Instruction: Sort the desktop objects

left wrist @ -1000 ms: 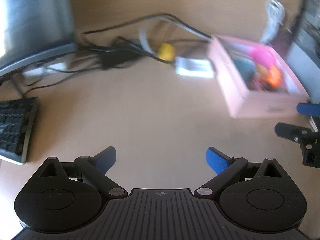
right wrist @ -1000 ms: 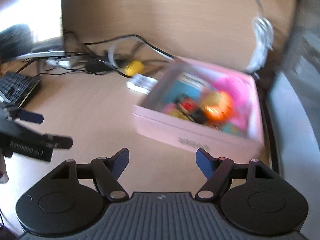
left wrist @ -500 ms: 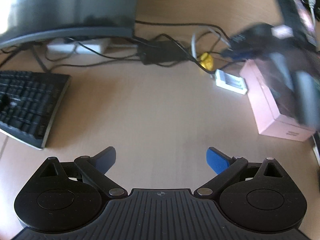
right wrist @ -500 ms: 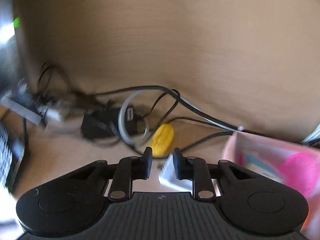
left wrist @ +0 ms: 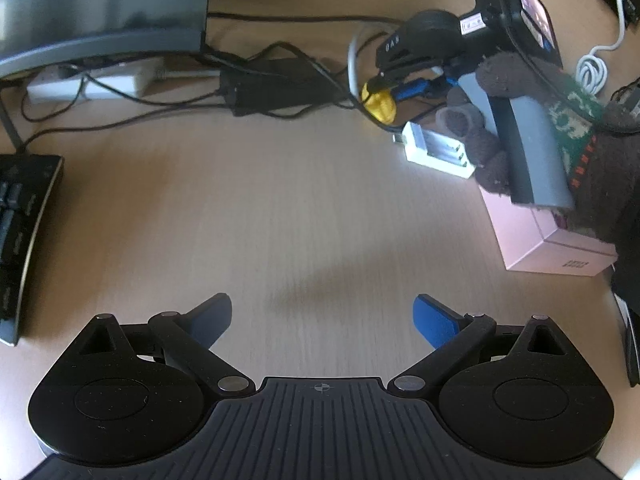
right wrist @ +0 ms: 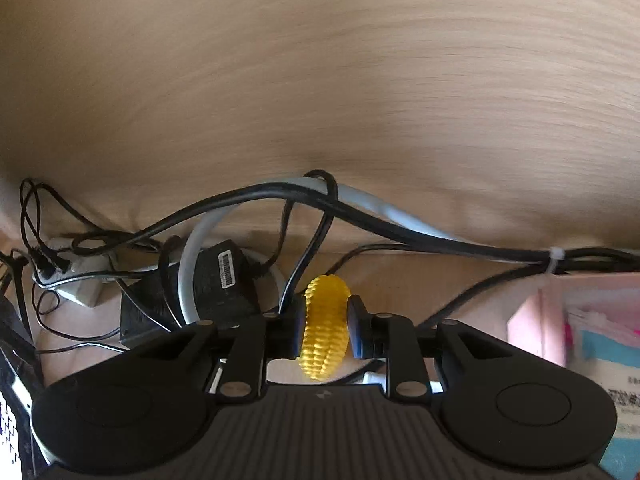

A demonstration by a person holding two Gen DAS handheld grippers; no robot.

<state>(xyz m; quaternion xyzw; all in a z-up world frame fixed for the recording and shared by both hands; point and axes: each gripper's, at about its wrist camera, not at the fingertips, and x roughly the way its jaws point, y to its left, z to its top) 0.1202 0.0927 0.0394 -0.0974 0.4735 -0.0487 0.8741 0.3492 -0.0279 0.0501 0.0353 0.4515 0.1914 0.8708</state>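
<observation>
A yellow ribbed corn-shaped toy [right wrist: 324,328] lies among cables at the back of the wooden desk. My right gripper [right wrist: 326,312] has it between its pads, which touch both its sides; the jaws are opening slightly. In the left wrist view the same toy [left wrist: 380,102] sits under the right gripper [left wrist: 394,92], held by a gloved hand [left wrist: 492,152]. The pink box [left wrist: 536,240] of colourful items stands to the right. My left gripper [left wrist: 322,312] hangs open over bare desk, nothing between its fingers.
A white battery charger [left wrist: 436,148] lies beside the pink box [right wrist: 532,320]. Black cables [right wrist: 360,216], a black power adapter [left wrist: 280,88] and a white power strip [left wrist: 88,84] crowd the back. A keyboard [left wrist: 24,240] is at left, a monitor [left wrist: 100,8] behind it.
My right gripper swung left from the pink box to the cables and closed around the yellow corn toy. The left gripper shifted slightly and stayed open.
</observation>
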